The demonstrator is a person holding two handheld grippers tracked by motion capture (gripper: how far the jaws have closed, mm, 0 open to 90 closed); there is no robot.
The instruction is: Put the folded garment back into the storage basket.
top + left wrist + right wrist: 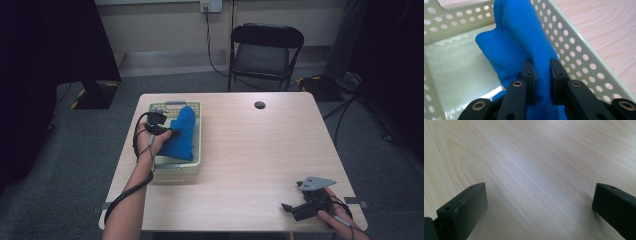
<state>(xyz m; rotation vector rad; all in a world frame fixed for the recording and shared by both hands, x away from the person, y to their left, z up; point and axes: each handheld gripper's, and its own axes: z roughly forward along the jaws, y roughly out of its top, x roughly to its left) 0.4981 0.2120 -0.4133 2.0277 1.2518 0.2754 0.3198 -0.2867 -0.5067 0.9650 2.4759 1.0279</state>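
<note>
My left gripper (542, 75) sits at the bottom centre of the left gripper view, its two black jaws pinching a fold of blue cloth (519, 47) between them, the pads pressed in so the fabric bunches up in the narrow gap. The cloth rises from the jaws toward the top of that frame and lies inside a pale perforated plastic basket (574, 57), whose hole-dotted wall runs down the right side while its smooth floor fills the lower left.

In the high view my left forearm (131, 192) comes up from the bottom left edge, roughly straight and leaning slightly rightward, and my left hand (150, 142) is over the basket's (197, 162) near-left part, with the gripper (167, 131) pointing toward the right onto the cloth (181, 132). The basket stands on the left half of the wooden table (250, 150), left of the frame's centre, and the cloth lies along its right side, draped up toward the far rim.

My right hand (340, 220) is at the lower right corner of the high view, low at the table's near edge. Its gripper (292, 207) points left, grey three-cornered plate (316, 183) on top. In the right gripper view its jaws stand spread wide apart at the lower corners, with bare wood grain (529, 170) between them.
</note>
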